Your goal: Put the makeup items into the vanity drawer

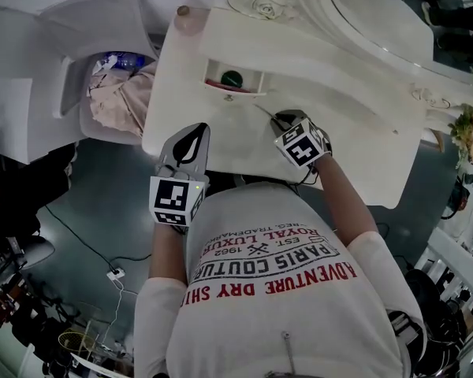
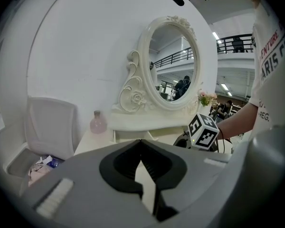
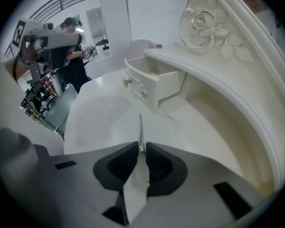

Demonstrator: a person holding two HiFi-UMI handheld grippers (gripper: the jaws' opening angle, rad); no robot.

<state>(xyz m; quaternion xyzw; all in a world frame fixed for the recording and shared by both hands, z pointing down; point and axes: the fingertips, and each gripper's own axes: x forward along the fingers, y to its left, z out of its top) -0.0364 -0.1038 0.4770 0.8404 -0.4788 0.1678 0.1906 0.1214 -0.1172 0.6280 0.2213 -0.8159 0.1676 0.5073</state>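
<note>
**Head view, left to right.** At the far left, a white bin (image 1: 102,53) is standing beside the vanity, holding pinkish crumpled material. A pink bottle (image 1: 183,16) is sitting on the far left corner of the worktop (image 1: 221,136).

The left gripper (image 1: 199,129) is hovering over the near left part of the worktop and pointing toward the drawer. The left gripper view shows its jaws clenched tip to tip, with nothing between them.

The vanity drawer (image 1: 235,92) is standing pulled out on the far side of the worktop, beneath the mirror shelf. It is holding a dark green round item (image 1: 232,78) and a small reddish item (image 1: 214,83).

Just to the right of the drawer and nearer the person, a thin pale stick (image 3: 140,127) is lying low over the worktop, outside the drawer. Its far end is pointing toward the drawer front. The right gripper (image 1: 277,120) is pointing steeply down at the worktop, and its jaws are grasping the near end of this stick. Whether the stick's far end is touching the worktop cannot be told.

Behind, the oval mirror (image 2: 173,63) in its carved white frame is rising from the shelf. At the far right, a spray of flowers (image 1: 467,128) is standing beside the vanity.
</note>
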